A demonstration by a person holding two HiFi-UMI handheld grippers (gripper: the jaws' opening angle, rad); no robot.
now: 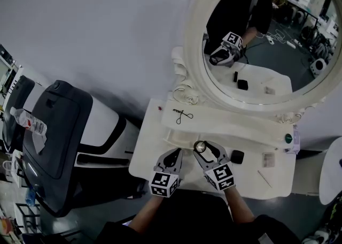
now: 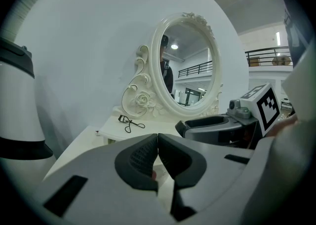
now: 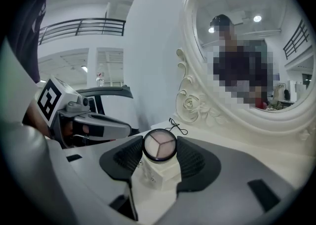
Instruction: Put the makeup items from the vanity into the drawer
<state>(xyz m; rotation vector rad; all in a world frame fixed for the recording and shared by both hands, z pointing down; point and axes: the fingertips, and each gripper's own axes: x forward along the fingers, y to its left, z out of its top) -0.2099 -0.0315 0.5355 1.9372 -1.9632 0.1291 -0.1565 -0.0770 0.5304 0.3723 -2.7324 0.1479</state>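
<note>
The round eyeshadow compact (image 3: 159,145) is pinched by its rim between the pads of the right tool (image 1: 204,151), face turned back toward the hand, over the front middle of the surface (image 1: 147,149). It is a disc, so no long axis matters. At its 6 o'clock, just below, sits a white boxy part (image 3: 157,172) that I take for the drawer, so the drop looks short. The left tool (image 1: 174,155), jaws pressed together on nothing, hovers at about 8 o'clock, just beside. Both tools point toward the mirror (image 1: 256,34), tipped slightly down.
</note>
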